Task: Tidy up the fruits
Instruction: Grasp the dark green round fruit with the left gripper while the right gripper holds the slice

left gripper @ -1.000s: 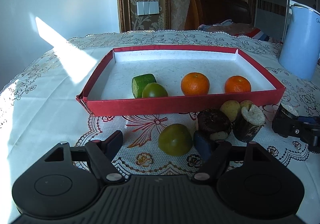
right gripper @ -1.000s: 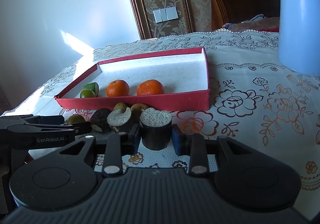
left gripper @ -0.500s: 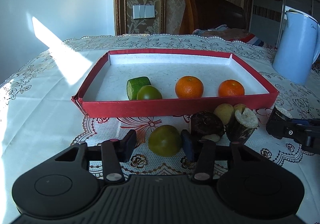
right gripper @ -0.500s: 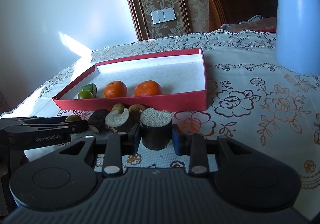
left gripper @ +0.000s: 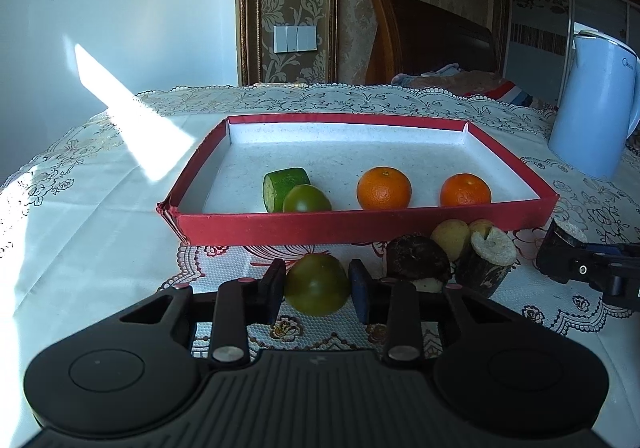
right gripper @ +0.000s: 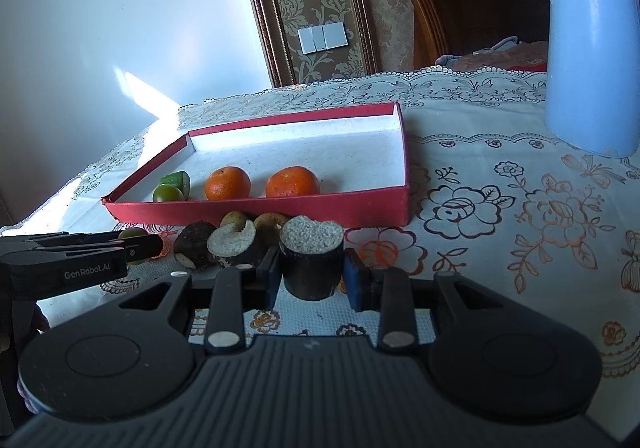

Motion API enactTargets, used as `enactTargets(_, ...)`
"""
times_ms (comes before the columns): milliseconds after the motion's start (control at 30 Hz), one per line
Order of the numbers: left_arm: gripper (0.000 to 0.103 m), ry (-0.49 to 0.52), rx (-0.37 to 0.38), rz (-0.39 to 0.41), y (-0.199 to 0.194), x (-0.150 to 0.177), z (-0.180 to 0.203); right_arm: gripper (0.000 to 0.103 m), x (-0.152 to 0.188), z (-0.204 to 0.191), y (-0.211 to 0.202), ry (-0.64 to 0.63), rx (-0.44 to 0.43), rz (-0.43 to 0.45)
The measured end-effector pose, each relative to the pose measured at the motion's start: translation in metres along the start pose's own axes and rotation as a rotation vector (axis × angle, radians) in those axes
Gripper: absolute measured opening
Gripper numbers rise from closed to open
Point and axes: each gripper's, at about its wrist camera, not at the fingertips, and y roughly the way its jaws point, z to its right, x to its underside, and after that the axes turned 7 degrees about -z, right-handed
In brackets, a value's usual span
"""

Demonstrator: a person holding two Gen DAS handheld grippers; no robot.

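My left gripper (left gripper: 316, 282) has its jaws closing around a round green fruit (left gripper: 317, 290) on the tablecloth, both pads against its sides. My right gripper (right gripper: 310, 274) is shut on a dark cylindrical chunk (right gripper: 312, 262) with a pale cut top. Just beyond both stands the red tray (left gripper: 360, 226), holding two oranges (left gripper: 384, 187) (left gripper: 465, 189), a cut green piece (left gripper: 286, 181) and a second green fruit (left gripper: 307, 199). Between the grippers lie a dark round chunk (left gripper: 418, 260), another pale-topped chunk (left gripper: 486, 264) and two yellowish fruits (left gripper: 450, 236).
A pale blue kettle (right gripper: 592, 47) stands on the table to the right of the tray. A lace floral tablecloth (right gripper: 500, 207) covers the table. Behind it are a wooden headboard (left gripper: 428, 43) and a wall with light switches.
The left gripper's jaws have drawn in from wide apart until they meet the green fruit. The right gripper has kept still, shut on the dark chunk.
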Motion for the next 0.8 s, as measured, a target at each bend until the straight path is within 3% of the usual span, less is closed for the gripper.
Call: enactTargets(800,0.034,-0.076,-0.124,0.051,-0.011,0.002,-0.009,0.031,-0.001,-0.007,-0.003,-0.028,0.057,0.021)
